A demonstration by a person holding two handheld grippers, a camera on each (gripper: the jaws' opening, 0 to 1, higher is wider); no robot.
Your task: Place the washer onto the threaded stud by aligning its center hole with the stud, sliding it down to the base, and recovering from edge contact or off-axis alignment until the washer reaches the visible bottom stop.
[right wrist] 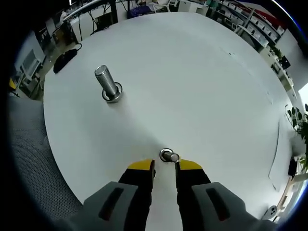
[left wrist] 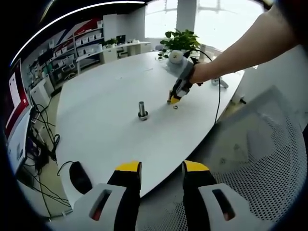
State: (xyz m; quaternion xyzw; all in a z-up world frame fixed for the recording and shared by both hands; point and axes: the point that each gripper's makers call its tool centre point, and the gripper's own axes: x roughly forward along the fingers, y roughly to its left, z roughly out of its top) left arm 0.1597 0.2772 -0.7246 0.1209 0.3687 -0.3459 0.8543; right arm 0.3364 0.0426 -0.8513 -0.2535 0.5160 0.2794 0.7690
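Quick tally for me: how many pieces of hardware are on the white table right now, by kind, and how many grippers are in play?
Threaded stud: 1, standing upright on the table
Washer: 1, lying flat just ahead of the right gripper
Grippers: 2, the right one and the left gripper
Total: 4

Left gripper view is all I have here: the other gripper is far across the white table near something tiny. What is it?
Observer: A small silver metal washer lying flat on the white table, just ahead of the right gripper.
Operator: Is it gripped?
Observer: No. The jaws stand slightly apart and the washer lies beyond their yellow tips.
Operator: And the stud?
Observer: The upright threaded steel stud stands well away from the washer.
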